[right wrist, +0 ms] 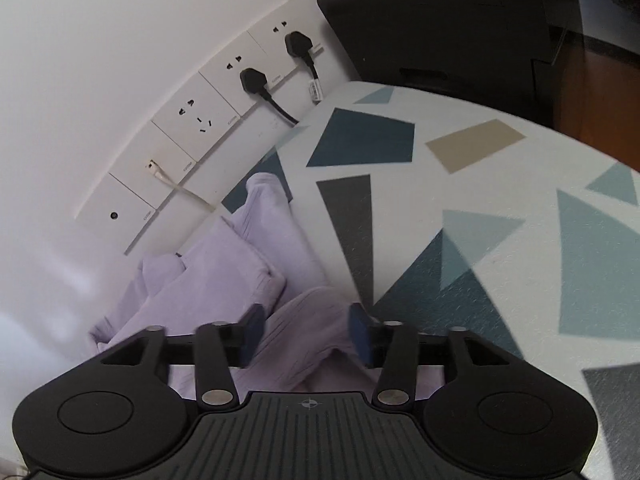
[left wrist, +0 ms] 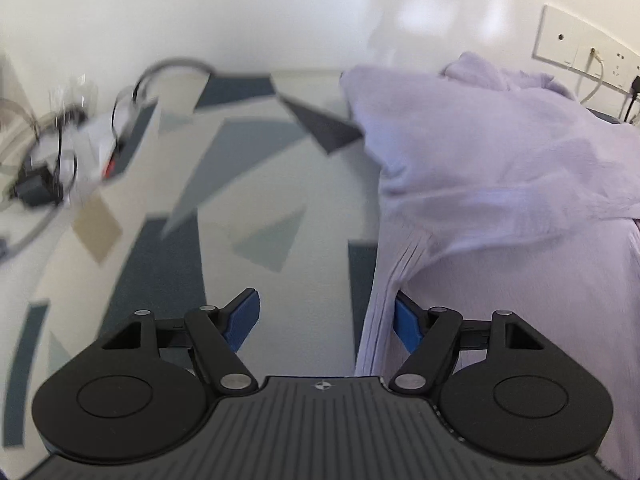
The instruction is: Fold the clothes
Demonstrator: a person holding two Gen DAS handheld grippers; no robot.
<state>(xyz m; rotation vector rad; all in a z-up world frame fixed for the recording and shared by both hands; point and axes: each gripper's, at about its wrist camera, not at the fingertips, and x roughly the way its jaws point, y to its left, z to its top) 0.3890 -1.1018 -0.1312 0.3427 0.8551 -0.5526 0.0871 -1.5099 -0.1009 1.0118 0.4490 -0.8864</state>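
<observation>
Lilac garment (left wrist: 500,184) partly covers the left gripper (left wrist: 326,320)'s right finger; jaws apart. Right gripper (right wrist: 306,332), jaws apart, straddles the garment. Socket lettering illegible.

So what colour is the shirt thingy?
Light purple, lilac garment, ribbed; clearest in the right wrist view.

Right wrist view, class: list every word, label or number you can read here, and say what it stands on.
None can be read.
Wall socket plates: small grey print on the lower corners, too small to read.
Tag on the black plug's cable: markings too small to read.
Right gripper body: only a crosshair mark, no text.
</observation>
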